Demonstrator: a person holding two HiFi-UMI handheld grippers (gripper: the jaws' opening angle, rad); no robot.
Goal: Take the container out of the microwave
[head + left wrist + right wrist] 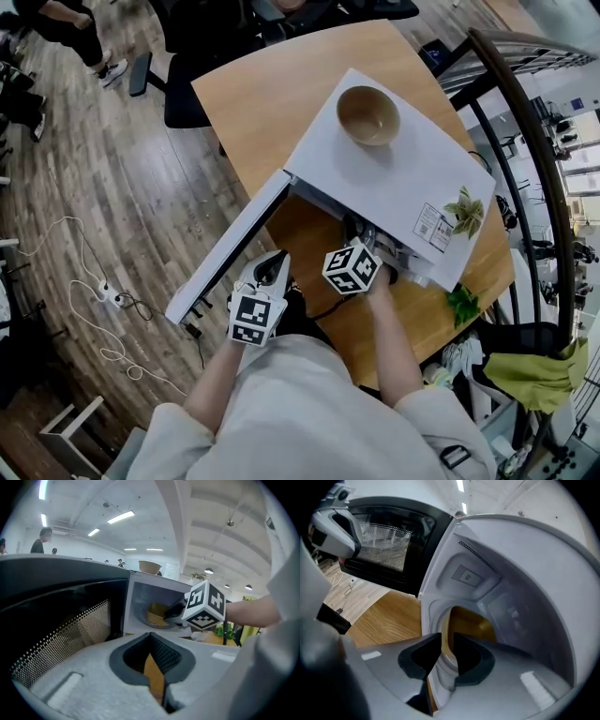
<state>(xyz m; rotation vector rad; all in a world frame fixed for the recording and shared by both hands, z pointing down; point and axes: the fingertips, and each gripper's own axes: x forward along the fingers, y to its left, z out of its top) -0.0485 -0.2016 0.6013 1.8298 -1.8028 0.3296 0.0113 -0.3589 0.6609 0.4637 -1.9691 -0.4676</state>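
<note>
A white microwave (394,178) stands on a wooden table (272,84), its door (230,248) swung open to the left. A tan container (471,623) sits inside on the turntable, and it also shows in the left gripper view (157,613). My right gripper (446,644) reaches into the cavity and is shut on the container's near rim; from the head view (361,232) its jaws are hidden inside. My left gripper (275,264) hangs beside the open door, in front of the microwave, shut (150,639) with nothing in it.
A tan bowl (368,114) rests on top of the microwave. Small green plants (466,211) stand at its right end. A curved dark railing (534,141) runs along the right. A power strip and cable (112,297) lie on the wood floor at left.
</note>
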